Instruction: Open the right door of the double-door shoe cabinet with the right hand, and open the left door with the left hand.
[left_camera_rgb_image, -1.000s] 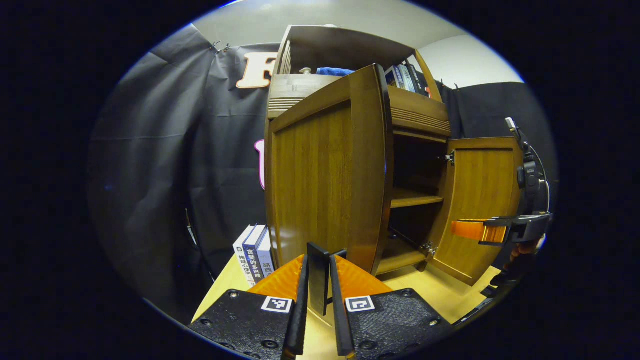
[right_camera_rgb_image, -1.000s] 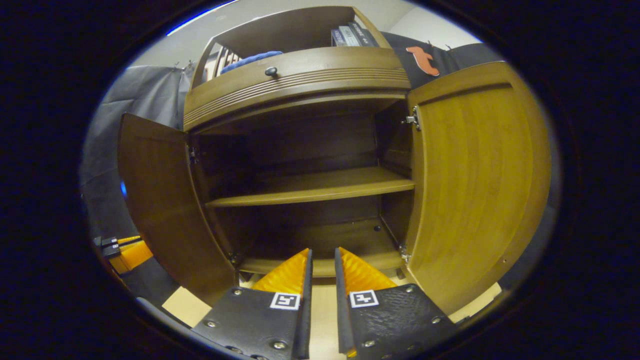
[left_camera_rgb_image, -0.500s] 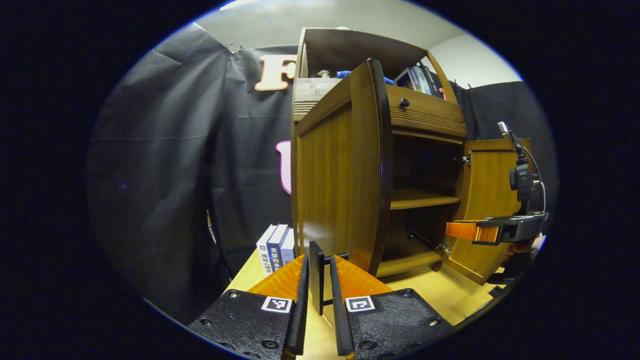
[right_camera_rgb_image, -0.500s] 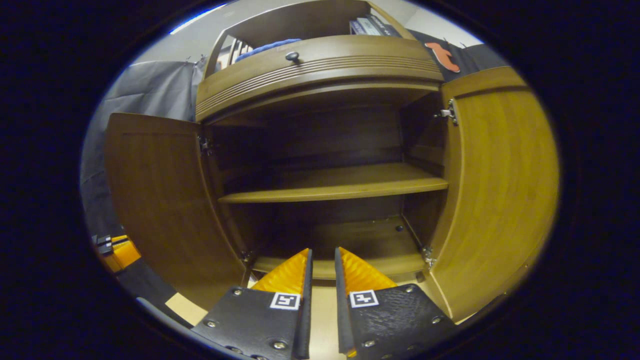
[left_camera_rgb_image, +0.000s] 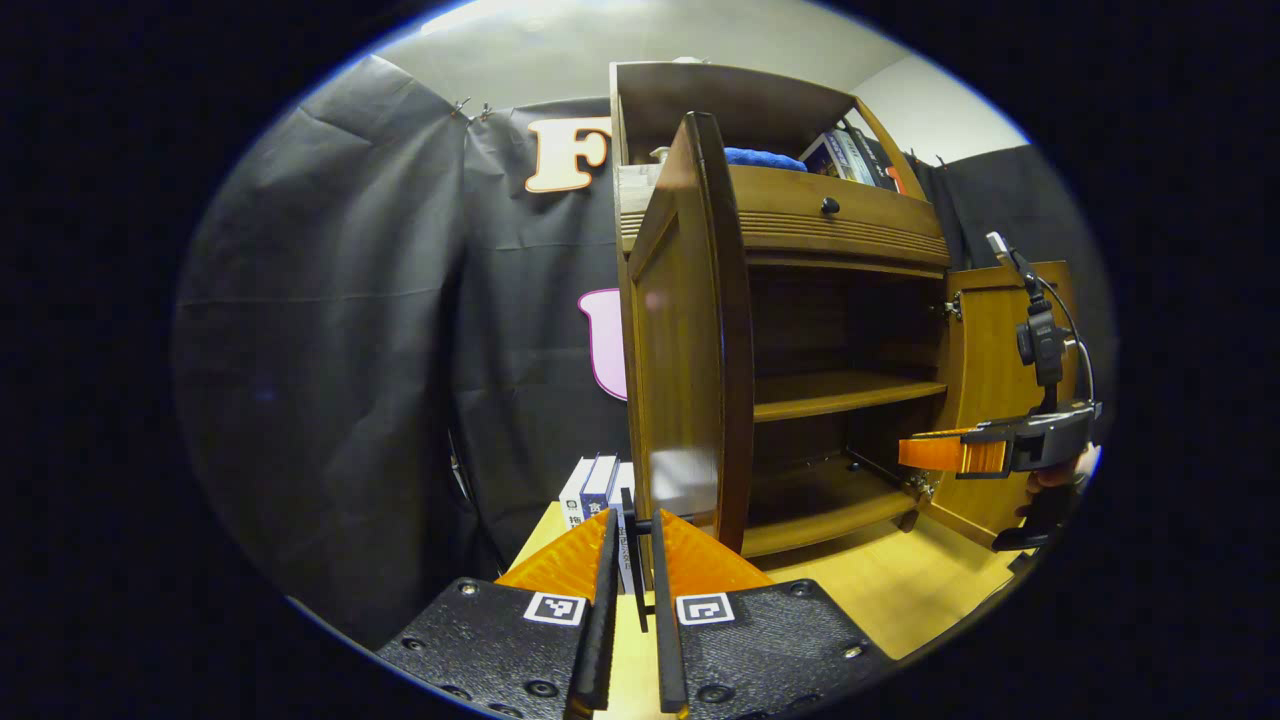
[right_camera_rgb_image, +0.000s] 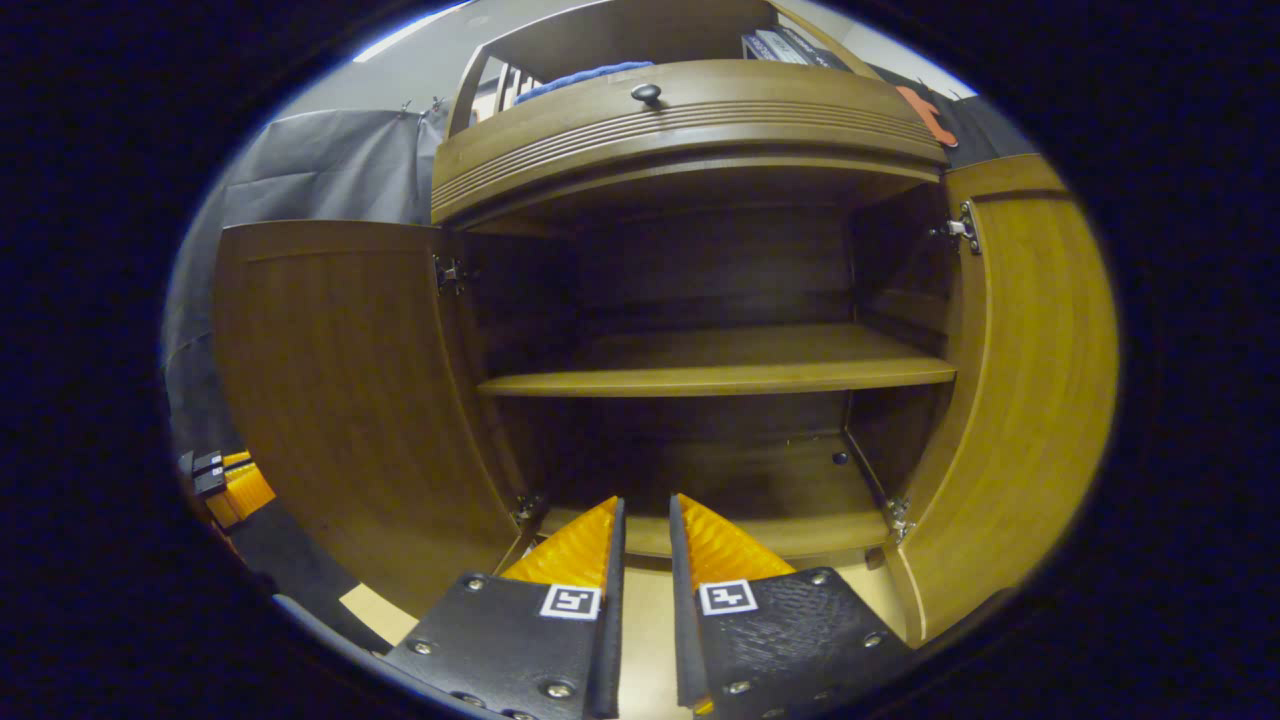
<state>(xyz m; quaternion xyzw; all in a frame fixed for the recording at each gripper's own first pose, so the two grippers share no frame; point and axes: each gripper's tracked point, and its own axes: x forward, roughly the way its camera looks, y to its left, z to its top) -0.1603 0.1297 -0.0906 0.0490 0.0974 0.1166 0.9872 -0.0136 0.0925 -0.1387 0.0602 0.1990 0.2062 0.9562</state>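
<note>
The thin black bar handle (left_camera_rgb_image: 638, 545) of the brown wooden left door (left_camera_rgb_image: 690, 340) is pinched by the left gripper (left_camera_rgb_image: 630, 600); the right gripper (right_camera_rgb_image: 645, 590) is held nearly closed, empty, before the open wooden shoe cabinet (right_camera_rgb_image: 720, 365).

The left door (left_camera_rgb_image: 690, 340) is hiding most of the books (left_camera_rgb_image: 596, 488) standing behind it, while the hand (left_camera_rgb_image: 1050, 478) holding the far right gripper (left_camera_rgb_image: 935, 452) is running off the edge.

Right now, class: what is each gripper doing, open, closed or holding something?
Left gripper: closed on the left door's handle.
Right gripper: nearly closed, holding nothing.
</note>
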